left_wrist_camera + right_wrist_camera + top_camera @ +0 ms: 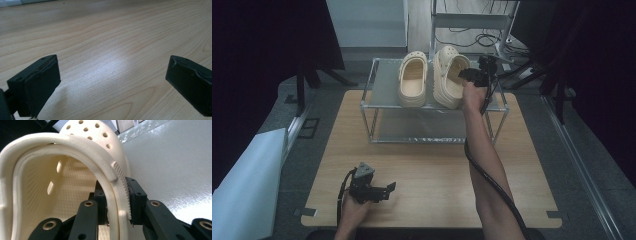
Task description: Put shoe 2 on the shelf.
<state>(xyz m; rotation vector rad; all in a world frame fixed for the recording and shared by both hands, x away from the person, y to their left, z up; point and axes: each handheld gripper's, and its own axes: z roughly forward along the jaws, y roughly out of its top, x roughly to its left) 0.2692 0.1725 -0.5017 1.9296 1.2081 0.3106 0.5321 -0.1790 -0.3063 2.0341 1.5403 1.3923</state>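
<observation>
Cream clog point(451, 75) at the shelf's point(384, 85) right edge: your right gripper point(469, 76) clamps its wall; left gripper point(384, 190) gapes over the desk point(437, 170).

Dim room, dark edges, tabletop glare

Cream clogs point(432, 77) — perforated, pale wood table point(432, 175)

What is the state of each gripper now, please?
Left gripper: open, holding nothing, low over the wooden table.
Right gripper: shut on the side wall of the right cream clog on the shelf rack.
</observation>
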